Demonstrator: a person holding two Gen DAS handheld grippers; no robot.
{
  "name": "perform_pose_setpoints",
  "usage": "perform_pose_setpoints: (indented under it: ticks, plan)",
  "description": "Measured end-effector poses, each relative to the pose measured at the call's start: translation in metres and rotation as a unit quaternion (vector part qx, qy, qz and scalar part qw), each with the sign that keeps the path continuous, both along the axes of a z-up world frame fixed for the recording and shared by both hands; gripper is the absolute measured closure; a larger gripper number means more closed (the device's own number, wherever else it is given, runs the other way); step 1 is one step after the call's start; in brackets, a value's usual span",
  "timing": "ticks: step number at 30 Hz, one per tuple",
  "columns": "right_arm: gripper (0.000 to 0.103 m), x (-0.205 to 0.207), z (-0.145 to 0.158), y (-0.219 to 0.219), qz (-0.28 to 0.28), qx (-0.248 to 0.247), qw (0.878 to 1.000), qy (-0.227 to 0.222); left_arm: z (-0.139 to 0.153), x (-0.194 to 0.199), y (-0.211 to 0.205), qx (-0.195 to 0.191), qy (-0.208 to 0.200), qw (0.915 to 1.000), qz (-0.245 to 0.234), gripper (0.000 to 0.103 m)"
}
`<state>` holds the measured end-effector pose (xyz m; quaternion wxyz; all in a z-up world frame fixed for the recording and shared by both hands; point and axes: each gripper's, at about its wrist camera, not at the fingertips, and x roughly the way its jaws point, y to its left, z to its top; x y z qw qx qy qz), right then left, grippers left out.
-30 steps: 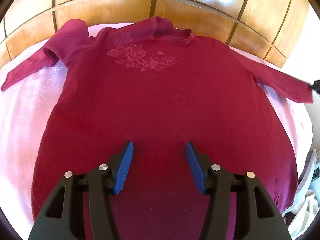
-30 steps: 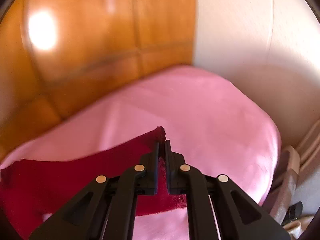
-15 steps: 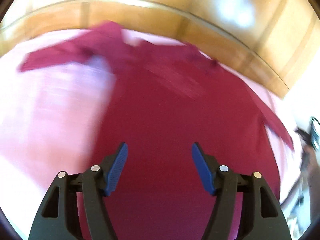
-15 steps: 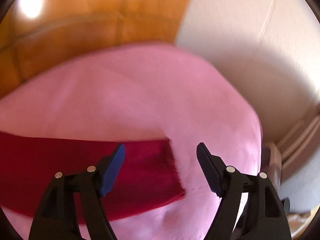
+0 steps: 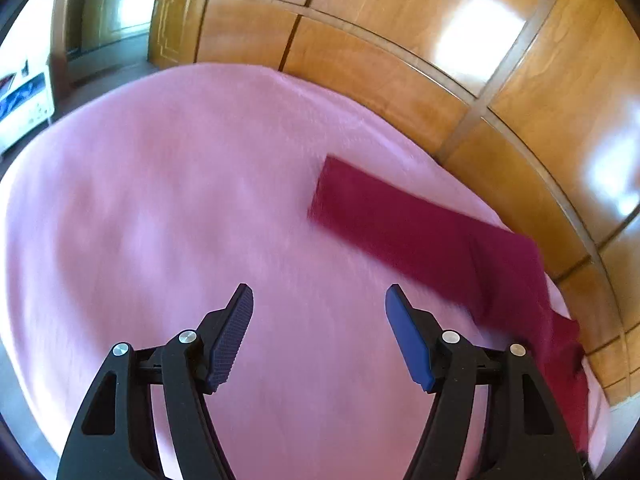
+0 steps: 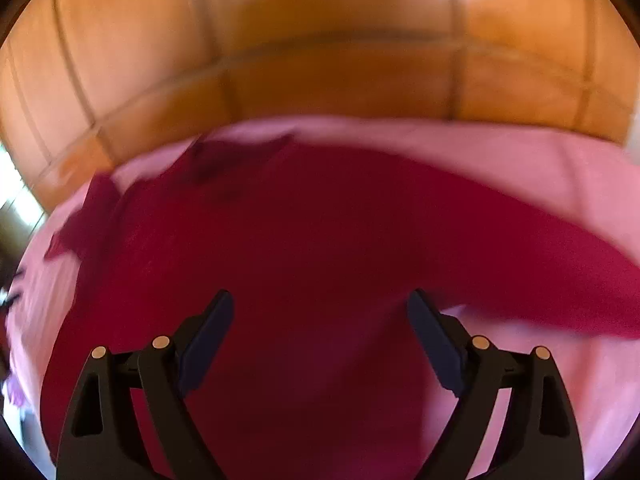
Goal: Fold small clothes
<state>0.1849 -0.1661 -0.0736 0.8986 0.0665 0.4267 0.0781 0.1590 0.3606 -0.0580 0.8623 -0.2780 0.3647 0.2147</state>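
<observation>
The left gripper [image 5: 319, 304] is partly spread and empty, above bare pink bedspread [image 5: 160, 208]. Ahead and to its right a sleeve [image 5: 400, 220] of the dark red top [image 6: 304, 248] lies flat. The right gripper [image 6: 320, 308] is opening wide with nothing between its pads, above the top's body. Wooden panelling [image 5: 400, 40] stands beyond the bed.

We see a pink blanket [image 5: 168, 208] spread smooth across the bed, reaching back to glossy wooden panelling [image 5: 400, 40] with pale seams and bright patches of reflected light. At the far left stands a white box [image 5: 24, 100] with blue print, near a darker doorway [image 5: 100, 12].
</observation>
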Motion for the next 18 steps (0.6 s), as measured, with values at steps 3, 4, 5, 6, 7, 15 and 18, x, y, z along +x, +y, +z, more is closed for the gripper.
perform_pose_setpoints:
  ticks: [3,4,5,6,7,15,18]
  plan:
    - [0.014,0.017,-0.024,0.020,0.003,-0.035,0.999,0.011,-0.007,0.034,0.013,0.009,0.014,0.9998,-0.007,0.035]
    - [0.012,0.021,-0.029,0.015,0.001,-0.040,0.999,0.011,-0.011,0.046,0.018,0.014,0.023,0.9996,-0.004,0.035]
    - [0.011,0.019,-0.034,0.010,-0.002,-0.038,0.999,0.008,-0.017,0.056,0.023,0.012,0.031,0.9994,-0.005,0.035]
    - [0.008,0.021,-0.036,0.008,-0.004,-0.029,1.000,0.007,-0.023,0.065,0.027,0.006,0.038,0.9992,-0.008,0.037]
    - [0.003,0.025,-0.037,0.005,-0.003,-0.020,1.000,0.010,-0.029,0.074,0.027,0.004,0.049,0.9988,-0.005,0.046]
    - [0.002,0.023,-0.035,0.025,-0.002,-0.044,0.999,0.014,-0.008,0.061,0.026,0.060,0.020,0.9980,0.003,0.095]
    - [0.002,0.017,-0.037,0.017,-0.002,-0.046,0.999,0.009,0.006,0.024,0.050,0.071,0.012,0.9966,0.039,0.095]
